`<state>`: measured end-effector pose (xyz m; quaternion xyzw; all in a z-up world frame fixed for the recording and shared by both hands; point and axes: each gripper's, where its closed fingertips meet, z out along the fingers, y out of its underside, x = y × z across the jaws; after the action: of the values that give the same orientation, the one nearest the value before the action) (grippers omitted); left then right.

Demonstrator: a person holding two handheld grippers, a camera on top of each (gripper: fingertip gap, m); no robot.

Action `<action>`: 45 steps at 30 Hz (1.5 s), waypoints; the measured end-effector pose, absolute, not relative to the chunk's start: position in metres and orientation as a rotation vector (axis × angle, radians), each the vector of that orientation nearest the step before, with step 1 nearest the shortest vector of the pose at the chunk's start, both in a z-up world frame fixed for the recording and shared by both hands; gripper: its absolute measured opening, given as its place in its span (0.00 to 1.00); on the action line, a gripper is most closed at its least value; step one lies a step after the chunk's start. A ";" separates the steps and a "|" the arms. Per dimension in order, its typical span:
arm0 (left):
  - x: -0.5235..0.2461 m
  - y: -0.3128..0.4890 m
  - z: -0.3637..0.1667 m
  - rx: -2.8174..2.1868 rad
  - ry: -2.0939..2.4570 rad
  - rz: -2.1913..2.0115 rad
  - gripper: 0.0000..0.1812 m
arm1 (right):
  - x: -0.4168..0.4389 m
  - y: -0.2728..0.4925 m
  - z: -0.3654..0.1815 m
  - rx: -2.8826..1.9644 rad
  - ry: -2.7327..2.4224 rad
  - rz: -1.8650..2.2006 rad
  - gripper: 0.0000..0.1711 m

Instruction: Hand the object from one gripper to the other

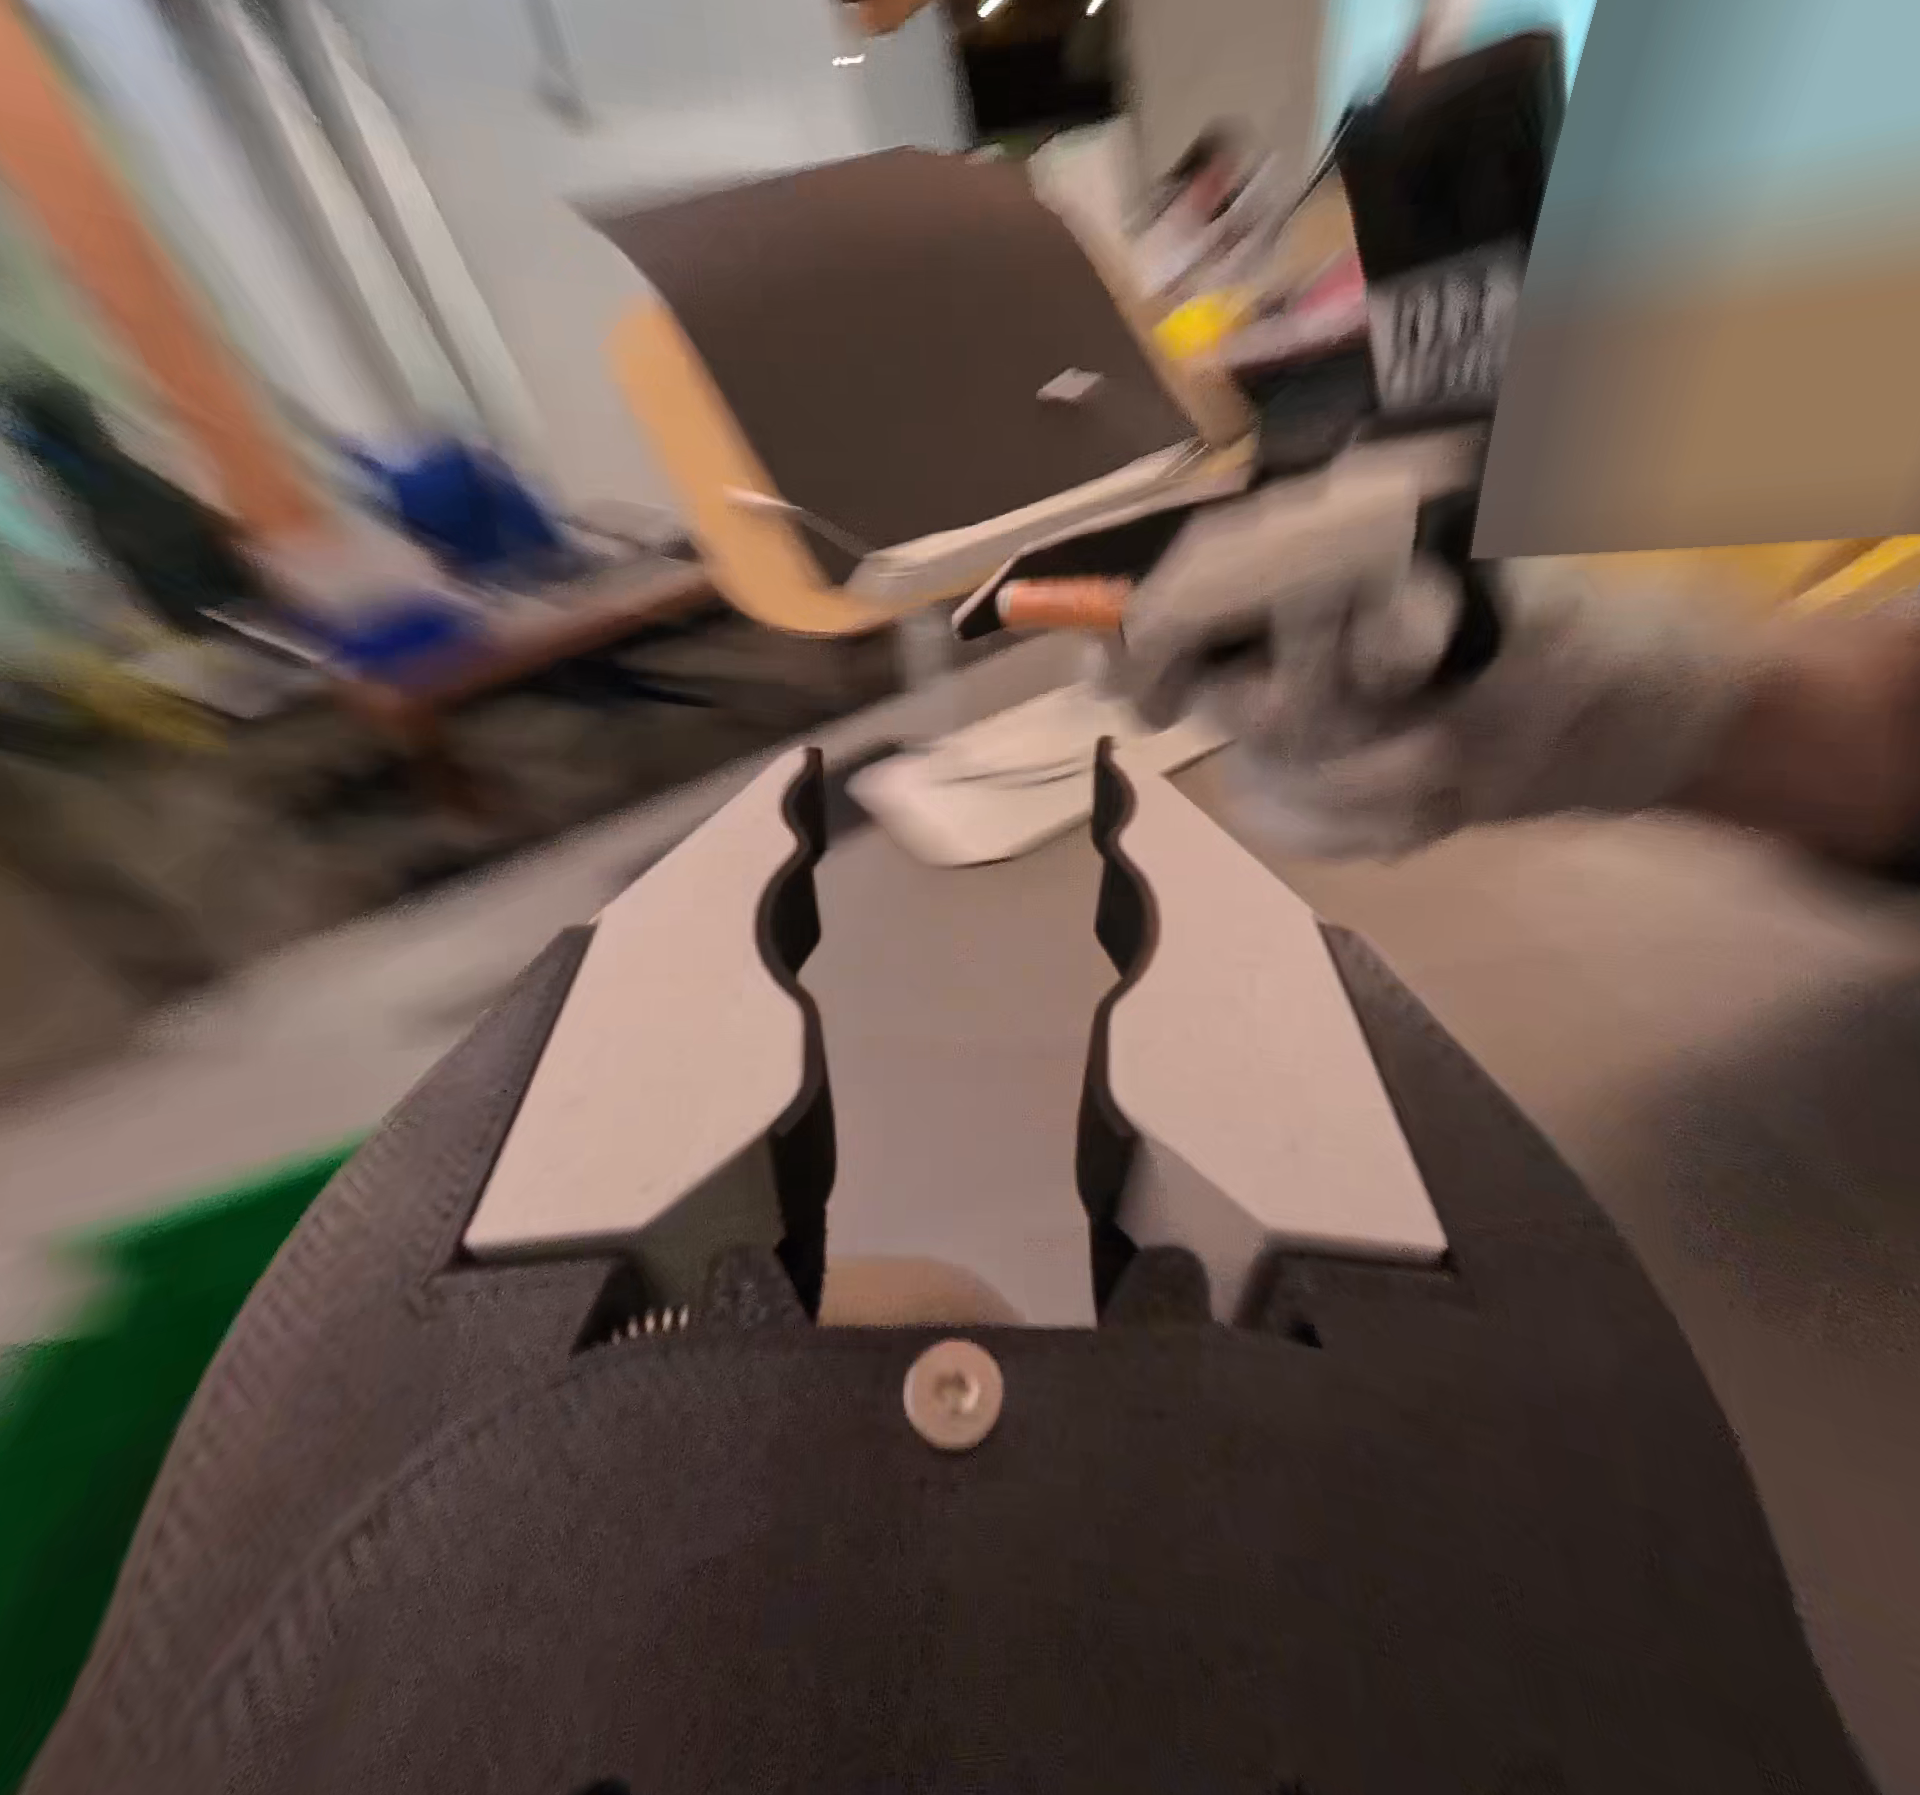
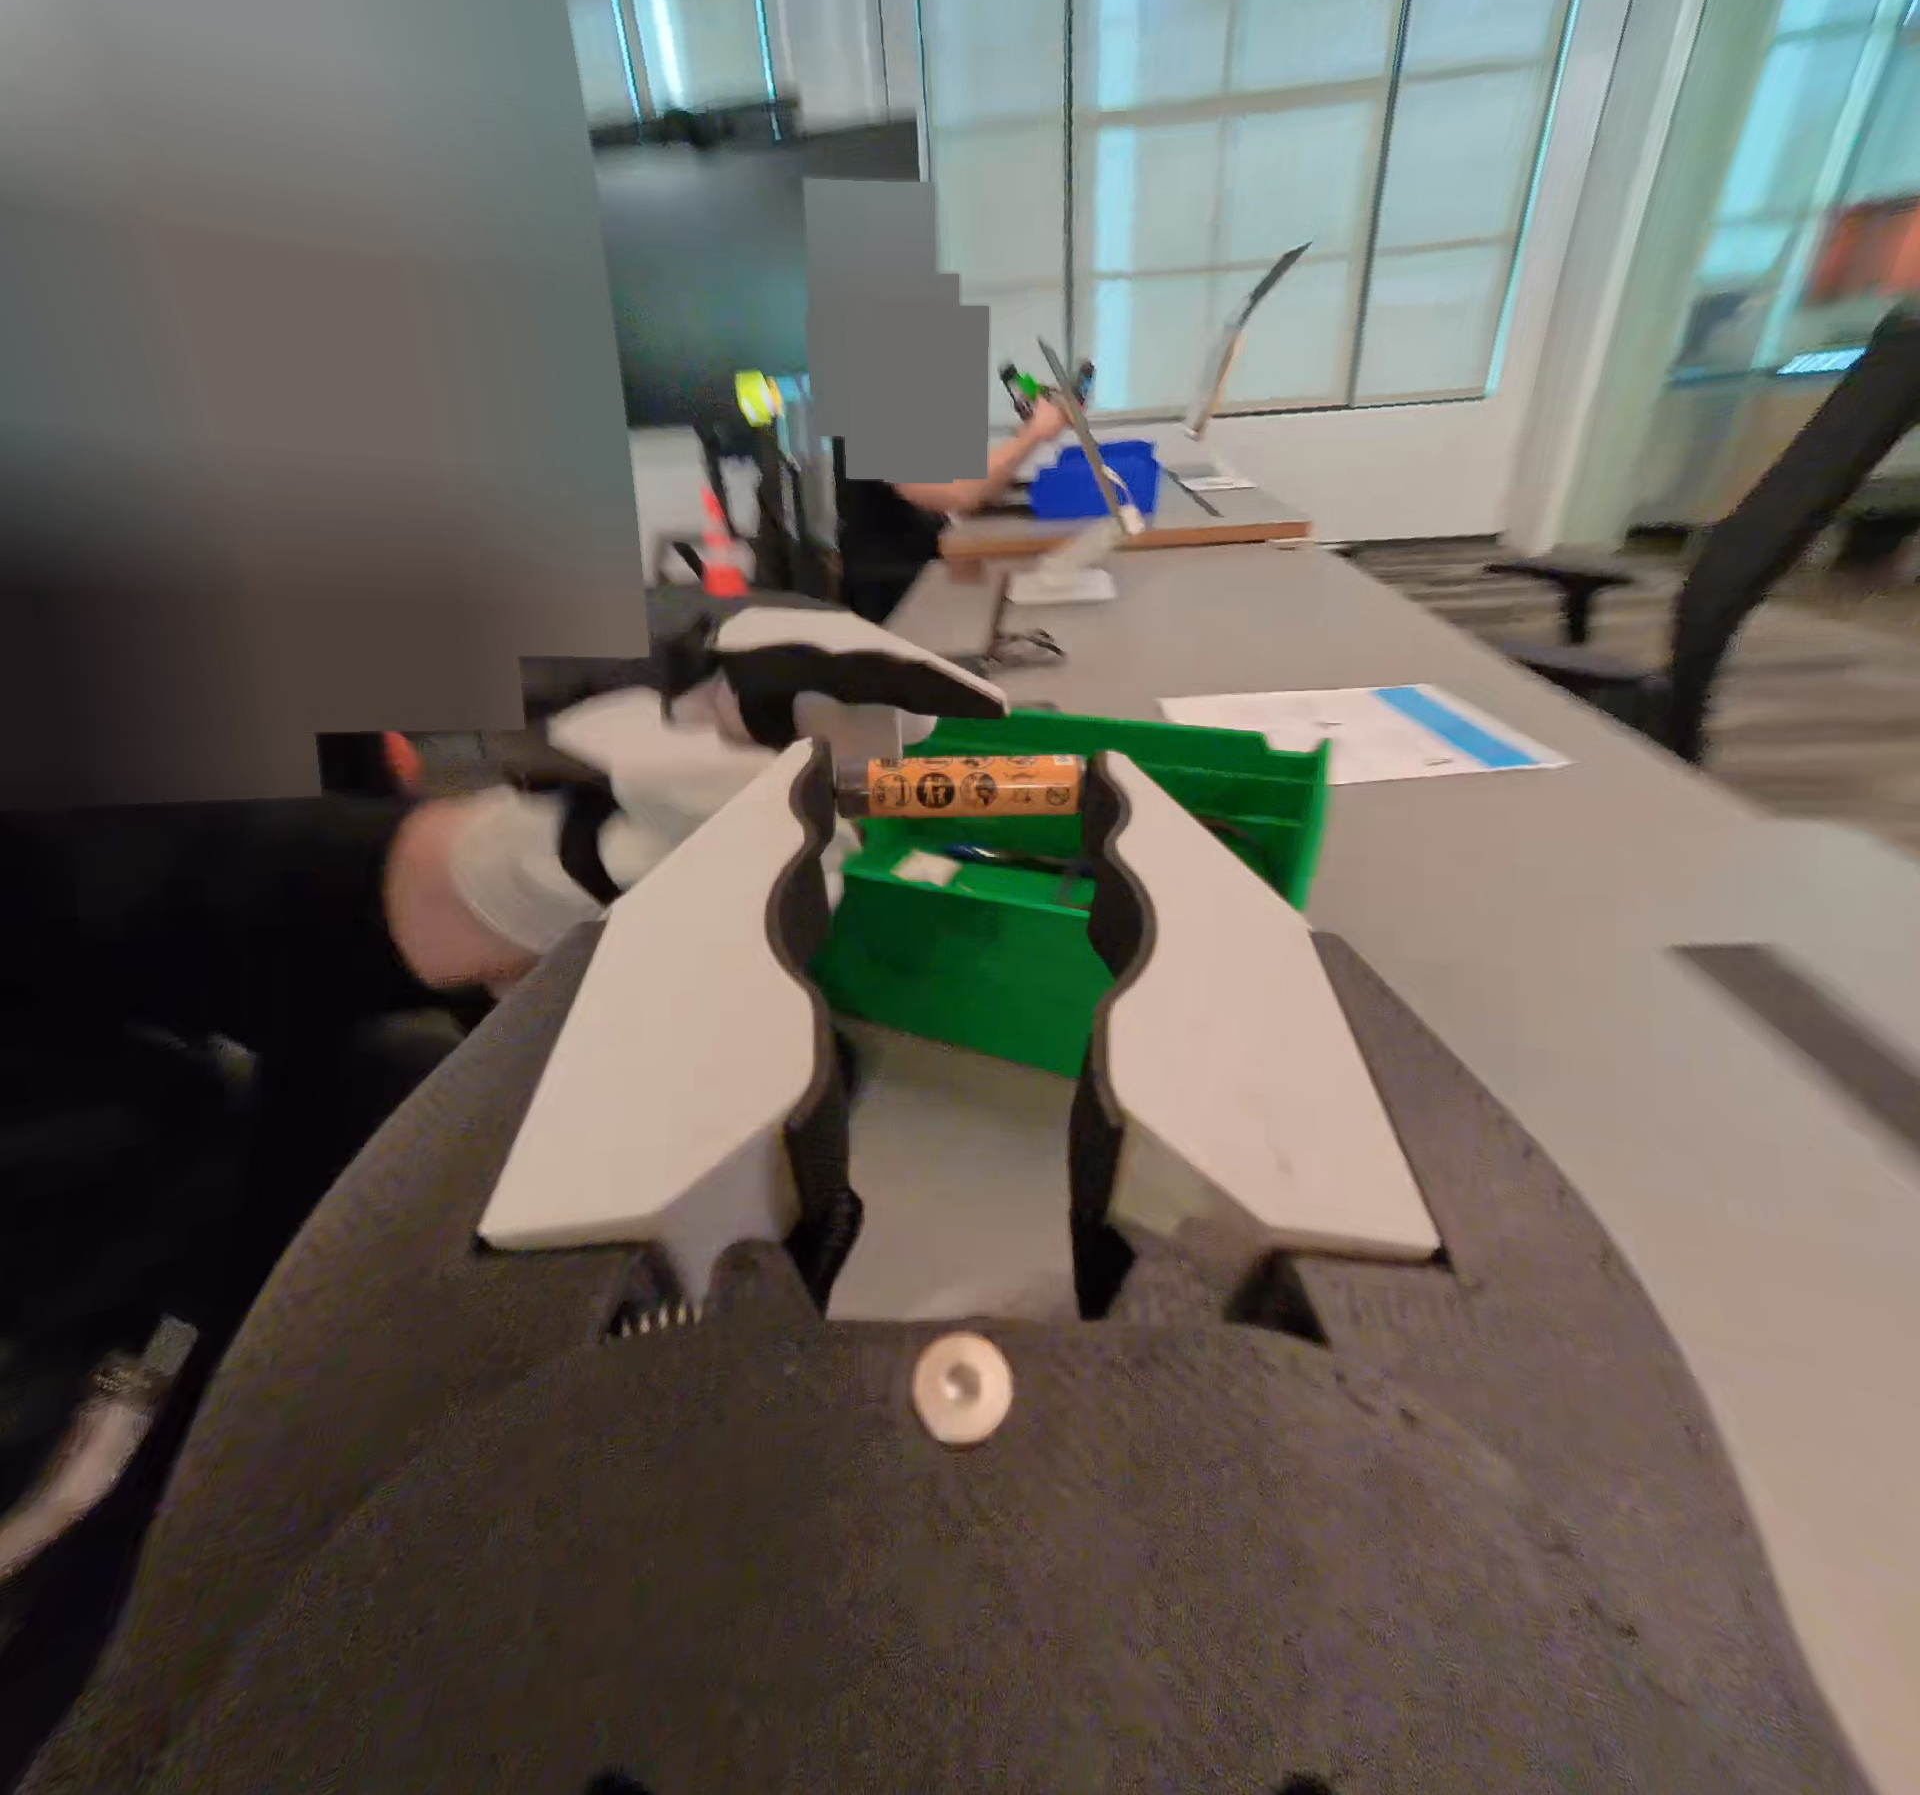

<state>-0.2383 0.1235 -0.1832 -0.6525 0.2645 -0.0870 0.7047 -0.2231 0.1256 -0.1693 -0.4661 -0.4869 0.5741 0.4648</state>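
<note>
Stretching past a green bin (image 2: 977,976), the grey table (image 2: 1455,914) meets windows (image 2: 1247,187).

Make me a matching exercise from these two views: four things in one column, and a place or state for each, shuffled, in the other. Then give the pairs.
Things
1. orange cylinder
2. green box
3. sheet of paper
4. left gripper

Places or states
A. lies flat on the grey table, to the right beyond the box
B. open, nothing between its fingers
C. clamped crosswise at the tips of the right gripper
D. stands open-topped on the table, just beyond the right gripper's fingers

Pairs: 1-C, 2-D, 3-A, 4-B
</note>
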 end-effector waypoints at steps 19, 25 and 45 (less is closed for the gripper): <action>-0.210 0.118 -0.178 -1.095 0.891 0.619 0.05 | -0.232 0.088 -0.175 -1.213 -1.105 2.089 0.27; -0.217 0.125 -0.184 -1.219 0.884 0.551 0.04 | -0.232 0.099 -0.170 -1.199 -1.047 1.994 0.37; -0.204 0.072 -0.219 -1.924 0.854 -1.046 0.05 | -0.237 0.072 -0.209 -0.464 -1.662 0.252 0.38</action>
<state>-0.2040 0.0718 -0.2191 -0.7554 0.3352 -0.4105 0.3854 -0.2369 0.0720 -0.2090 -0.2039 -0.7297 0.1106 0.6432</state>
